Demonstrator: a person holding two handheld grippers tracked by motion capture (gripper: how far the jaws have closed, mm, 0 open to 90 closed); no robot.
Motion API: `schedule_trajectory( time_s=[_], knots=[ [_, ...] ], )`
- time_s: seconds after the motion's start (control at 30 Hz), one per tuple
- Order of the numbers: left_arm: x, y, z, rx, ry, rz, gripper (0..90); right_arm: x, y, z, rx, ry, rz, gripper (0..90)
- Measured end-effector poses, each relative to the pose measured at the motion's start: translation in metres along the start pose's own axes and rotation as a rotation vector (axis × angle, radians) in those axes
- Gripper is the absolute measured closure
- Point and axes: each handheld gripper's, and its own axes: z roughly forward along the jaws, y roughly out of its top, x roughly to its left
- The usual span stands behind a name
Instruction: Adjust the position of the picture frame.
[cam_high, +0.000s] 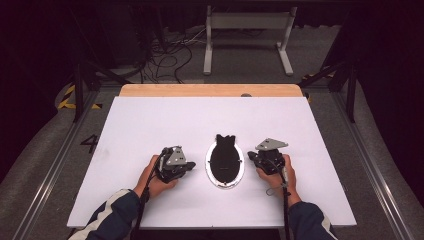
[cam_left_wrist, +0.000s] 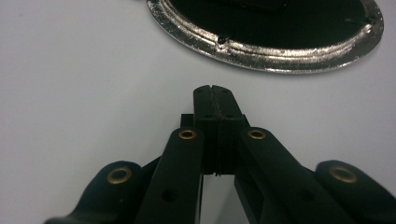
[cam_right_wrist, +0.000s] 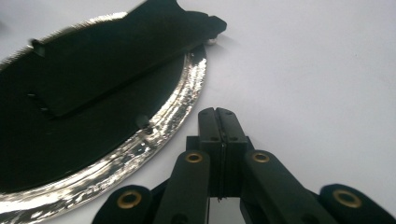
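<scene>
An oval plate (cam_high: 225, 162) with a shiny silver rim (cam_left_wrist: 280, 56) and a black inside lies flat on the white table, with a black stand piece (cam_right_wrist: 130, 51) across its back that juts past the far end. My left gripper (cam_high: 192, 165) rests just left of the plate, jaws pressed together with nothing between them; its tips (cam_left_wrist: 215, 88) point at the rim from a short gap. My right gripper (cam_high: 250, 156) sits just right of the plate, also shut and empty, its tips (cam_right_wrist: 216, 112) beside the silver rim (cam_right_wrist: 182, 98) without touching it.
The white table top (cam_high: 150, 125) has open room to the left, right and far side. A wooden strip (cam_high: 210, 90) runs along its far edge. Cables and a white frame stand on the floor beyond. A person's hands and sleeves enter from the near edge.
</scene>
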Motion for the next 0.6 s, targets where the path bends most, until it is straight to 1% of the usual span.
schedule_trajectory(
  time_s=[0.07, 0.1, 0.17, 0.2, 0.23, 0.27, 0.3, 0.33, 0.4, 0.47, 0.53, 0.6],
  knots=[
    [0.000, 0.004, 0.003, -0.002, -0.006, -0.004, 90.0, 0.000, 0.000, 0.003, 0.000, 0.001, 0.006, 90.0],
    [0.000, 0.005, 0.004, -0.007, -0.019, -0.006, 90.0, -0.001, 0.002, 0.004, 0.003, 0.001, 0.013, 90.0],
    [-0.003, 0.006, 0.005, -0.006, -0.029, 0.001, 90.0, -0.004, 0.005, 0.005, -0.006, 0.003, 0.040, 90.0],
    [-0.004, 0.007, 0.005, -0.001, -0.034, 0.014, 90.0, -0.004, 0.007, 0.006, -0.014, 0.005, 0.043, 90.0],
    [-0.006, 0.007, 0.005, -0.004, -0.038, 0.010, 90.0, -0.005, 0.009, 0.007, -0.017, 0.004, 0.048, 90.0],
    [-0.008, 0.008, 0.005, 0.000, -0.041, 0.016, 90.0, -0.006, 0.011, 0.009, -0.022, 0.007, 0.052, 90.0],
    [-0.009, 0.009, 0.005, -0.002, -0.047, 0.023, 90.0, -0.006, 0.012, 0.013, -0.021, 0.008, 0.043, 90.0],
    [-0.010, 0.009, 0.005, -0.001, -0.049, 0.028, 90.0, -0.005, 0.013, 0.017, -0.012, 0.005, 0.033, 90.0],
    [-0.011, 0.010, 0.007, 0.003, -0.041, 0.035, 90.0, -0.003, 0.015, 0.020, -0.011, 0.003, 0.017, 90.0],
    [-0.008, 0.010, 0.009, 0.005, -0.036, 0.030, 90.0, -0.003, 0.017, 0.022, -0.005, 0.015, 0.034, 90.0],
    [-0.005, 0.010, 0.012, 0.006, -0.039, 0.006, 90.0, -0.004, 0.019, 0.023, -0.010, 0.017, 0.048, 90.0],
    [-0.006, 0.010, 0.013, 0.018, -0.043, 0.016, 90.0, -0.004, 0.022, 0.026, -0.010, 0.021, 0.055, 90.0]
  ],
)
